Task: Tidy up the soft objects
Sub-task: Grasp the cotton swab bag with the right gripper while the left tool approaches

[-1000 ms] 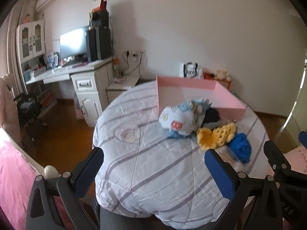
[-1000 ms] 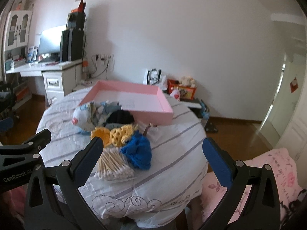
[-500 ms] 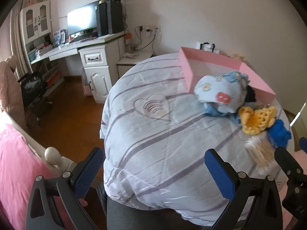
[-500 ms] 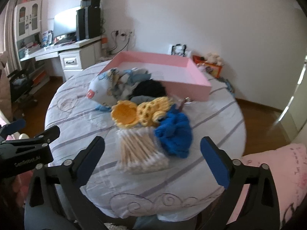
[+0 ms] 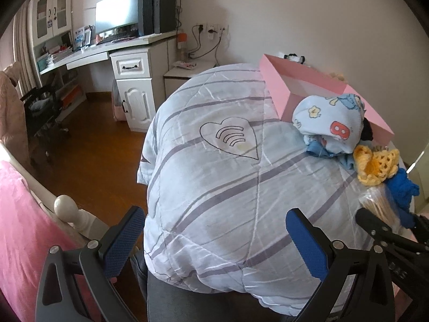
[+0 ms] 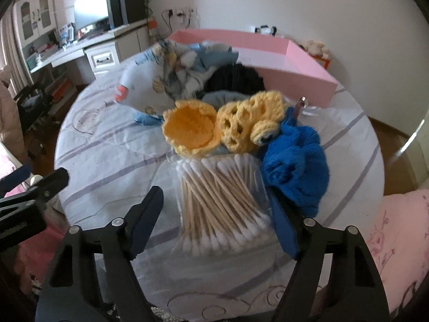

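Soft things heaped on a quilt-covered round desk point(image 5: 228, 187), both tongs poised above.

Left wrist view: left tongs point(image 5: 214, 238) spread wide over bare striped quilt, nothing between the pads; printed baby cloth point(image 5: 327, 123) against the pink tray point(image 5: 278, 86), yellow crochet point(image 5: 375, 163) and blue knit point(image 5: 402, 187) just beyond. Right wrist view: right tongs point(image 6: 217, 220) just narrowing, straddling the bag of cotton swabs point(image 6: 222, 201), pads beside it but not visibly pressing; yellow crochet behind the bag, blue knit touching its right side, black cloth point(image 6: 236, 77) further back near the tray.
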The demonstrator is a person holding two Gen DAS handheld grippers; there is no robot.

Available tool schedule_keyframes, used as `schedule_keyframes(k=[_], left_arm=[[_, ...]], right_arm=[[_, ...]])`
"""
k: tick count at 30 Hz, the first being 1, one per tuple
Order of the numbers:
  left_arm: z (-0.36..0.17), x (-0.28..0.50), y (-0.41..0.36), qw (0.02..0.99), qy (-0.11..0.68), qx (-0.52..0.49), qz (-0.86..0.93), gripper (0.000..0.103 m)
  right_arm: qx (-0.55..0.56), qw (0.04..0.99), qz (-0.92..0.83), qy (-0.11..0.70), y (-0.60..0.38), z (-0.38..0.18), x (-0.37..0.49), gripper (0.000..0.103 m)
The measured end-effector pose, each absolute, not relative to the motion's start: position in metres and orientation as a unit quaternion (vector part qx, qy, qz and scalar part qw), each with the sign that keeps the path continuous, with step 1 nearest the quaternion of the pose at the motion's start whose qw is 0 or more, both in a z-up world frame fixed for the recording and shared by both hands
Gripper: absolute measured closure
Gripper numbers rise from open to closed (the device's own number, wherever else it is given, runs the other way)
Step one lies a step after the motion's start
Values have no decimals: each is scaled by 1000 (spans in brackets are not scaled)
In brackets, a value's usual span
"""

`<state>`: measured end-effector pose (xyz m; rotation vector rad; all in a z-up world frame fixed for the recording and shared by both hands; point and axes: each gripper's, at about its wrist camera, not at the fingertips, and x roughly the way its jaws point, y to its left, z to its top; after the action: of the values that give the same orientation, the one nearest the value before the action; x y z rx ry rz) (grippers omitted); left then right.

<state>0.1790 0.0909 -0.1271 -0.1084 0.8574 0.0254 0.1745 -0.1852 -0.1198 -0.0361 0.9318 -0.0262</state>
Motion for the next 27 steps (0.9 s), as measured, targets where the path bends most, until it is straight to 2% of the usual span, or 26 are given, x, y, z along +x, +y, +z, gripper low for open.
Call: schedule_keyframes(k=[2, 3, 6, 17, 22, 27], left_arm=[[-128, 180, 93, 907, 418, -55, 14, 0], [-129, 181, 94, 906, 418, -56, 15, 0], [-129, 182, 96, 905, 420, -58, 19, 0], [-117, 174, 71, 910, 411, -44, -1, 0], [-106, 166, 49, 914, 404, -33, -23, 0], [-101, 160, 18, 913, 403, -21, -66, 0]], right_arm=[[-11, 893, -15, 450, -186, -121, 179, 41], [-8, 893, -15, 450, -188, -121, 177, 48], [-2, 893, -9, 451, -188, -116, 177, 54], [16, 916, 25, 401, -198, -73, 148, 55], [42, 930, -23, 365, -234, -52, 132, 55], [83, 923, -83, 367, -285, -55, 126, 54]])
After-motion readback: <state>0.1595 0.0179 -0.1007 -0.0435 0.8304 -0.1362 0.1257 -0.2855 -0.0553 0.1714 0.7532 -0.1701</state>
